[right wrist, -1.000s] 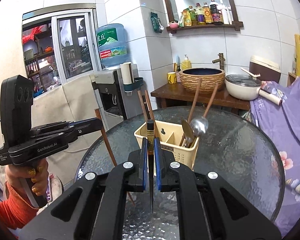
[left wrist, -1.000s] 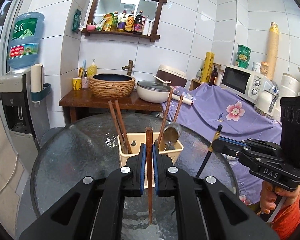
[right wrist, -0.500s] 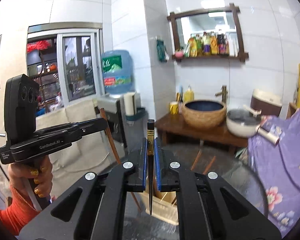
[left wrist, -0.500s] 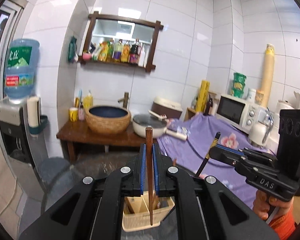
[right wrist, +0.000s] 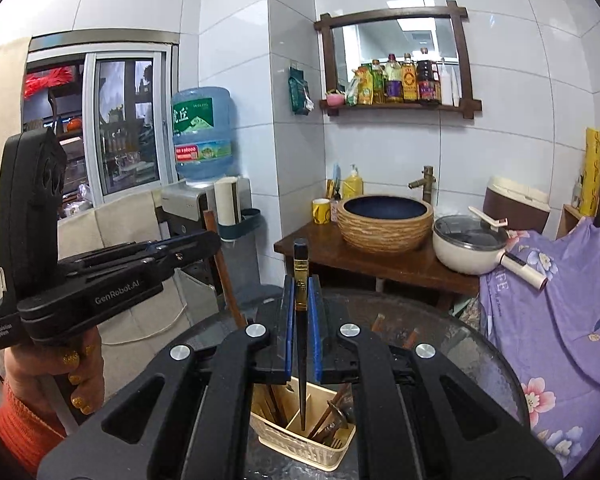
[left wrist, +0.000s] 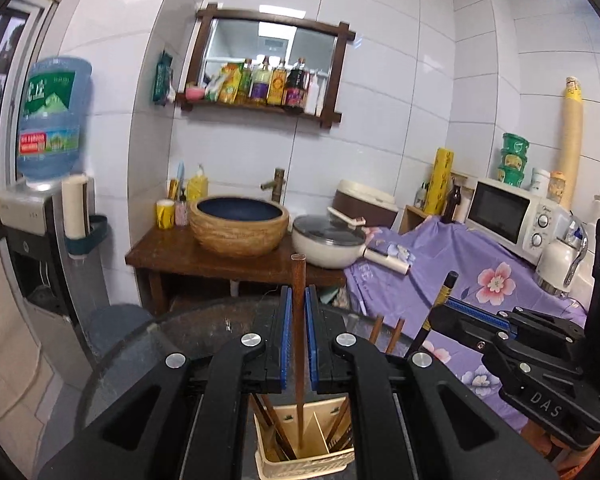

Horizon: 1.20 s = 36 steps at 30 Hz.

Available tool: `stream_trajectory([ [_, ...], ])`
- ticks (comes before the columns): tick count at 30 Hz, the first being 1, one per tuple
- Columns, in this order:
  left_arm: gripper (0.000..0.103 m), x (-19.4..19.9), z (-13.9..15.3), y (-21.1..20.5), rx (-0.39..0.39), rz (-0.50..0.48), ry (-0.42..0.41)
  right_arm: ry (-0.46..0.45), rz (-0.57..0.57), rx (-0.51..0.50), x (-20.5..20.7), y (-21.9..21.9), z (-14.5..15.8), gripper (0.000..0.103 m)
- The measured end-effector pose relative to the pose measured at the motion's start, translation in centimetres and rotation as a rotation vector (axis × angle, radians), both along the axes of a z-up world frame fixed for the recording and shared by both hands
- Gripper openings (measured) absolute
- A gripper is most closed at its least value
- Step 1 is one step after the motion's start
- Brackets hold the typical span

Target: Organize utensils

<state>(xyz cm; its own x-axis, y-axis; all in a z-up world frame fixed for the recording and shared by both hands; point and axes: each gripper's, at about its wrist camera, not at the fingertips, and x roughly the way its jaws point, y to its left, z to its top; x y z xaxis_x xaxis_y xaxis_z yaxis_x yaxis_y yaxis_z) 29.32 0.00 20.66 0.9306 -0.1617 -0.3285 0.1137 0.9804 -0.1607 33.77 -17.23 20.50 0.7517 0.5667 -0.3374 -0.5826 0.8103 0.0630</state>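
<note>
Presently a brown wooden chopstick (left wrist: 299, 320) is clamped upright in the left tool (left wrist: 299, 340), its lower tip hanging above the cream utensil caddy (left wrist: 306, 458) that stands on the glass surface (left wrist: 148, 344). A black chopstick (right wrist: 301, 344) with a gold band is gripped likewise by the right tool (right wrist: 301, 344), pointed over what seems to be the caddy's middle compartment, though the fisheye distortion leaves this uncertain.

Trouble is to be expected if either stick is let go while off the vertical: the tip may catch on a divider or rim and the stick may be tipped out onto the glass. A clash between the two tools is also possible, since both are held over the same small caddy.

From the left wrist view the brown chopsticks already standing in the left compartment are shown. Only in the right wrist view are the spoons (right wrist: 334, 414) in the right compartment made out, along with the gloved hand (right wrist: 60, 364) holding the left tool.
</note>
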Motion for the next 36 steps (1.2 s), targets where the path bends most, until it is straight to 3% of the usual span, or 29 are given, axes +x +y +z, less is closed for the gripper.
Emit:
stream_trajectory([
  [10, 0.007, 1.8, -7.3, -0.7, 0.024, -0.005, 0.128, 0.07, -0.019, -0.058, 1.1, 1.4, -6.6, 0.008],
  [19, 0.008, 1.7, -8.6, -0.9, 0.042, -0.004, 0.136, 0.058, -0.027, -0.061, 1.3, 1.1, -7.0, 0.008],
  [20, 0.01, 1.6, -8.5, -1.0, 0.04, -0.012, 0.136, 0.057, -0.023, -0.068, 1.2, 1.2, -7.0, 0.009],
  [21, 0.02, 1.4, -8.4, -1.0, 0.043, -0.013, 0.131, 0.045, -0.03, -0.07, 1.0, 1.1, -7.0, 0.011],
  [22, 0.035, 0.8, -8.1, -1.0, 0.052, -0.003, 0.113, 0.031, -0.037, -0.065, 0.6, 1.0, -6.8, 0.022],
  [24, 0.054, -0.4, -7.6, -0.8, 0.047, 0.003, 0.079, -0.009, -0.061, -0.046, -0.5, 0.3, -6.4, 0.053],
  [26, 0.068, -1.9, -7.2, -0.4, 0.025, -0.007, 0.048, -0.049, -0.097, -0.045, -1.7, -0.4, -6.1, 0.055],
  [28, 0.089, -3.6, -7.4, 0.0, 0.01, 0.005, 0.016, -0.091, -0.122, -0.056, -3.5, -1.0, -6.0, 0.067],
  [30, 0.095, -5.6, -8.0, 0.3, 0.019, 0.023, -0.018, -0.14, -0.158, -0.065, -6.0, -1.9, -6.4, 0.087],
  [33, 0.097, -9.1, -9.6, 0.8, 0.065, 0.048, -0.058, -0.189, -0.174, -0.082, -9.6, -2.9, -8.1, 0.098],
  [36, 0.097, -12.7, -11.8, 1.4, 0.106, 0.065, -0.076, -0.229, -0.167, -0.063, -13.5, -3.9, -10.4, 0.097],
])
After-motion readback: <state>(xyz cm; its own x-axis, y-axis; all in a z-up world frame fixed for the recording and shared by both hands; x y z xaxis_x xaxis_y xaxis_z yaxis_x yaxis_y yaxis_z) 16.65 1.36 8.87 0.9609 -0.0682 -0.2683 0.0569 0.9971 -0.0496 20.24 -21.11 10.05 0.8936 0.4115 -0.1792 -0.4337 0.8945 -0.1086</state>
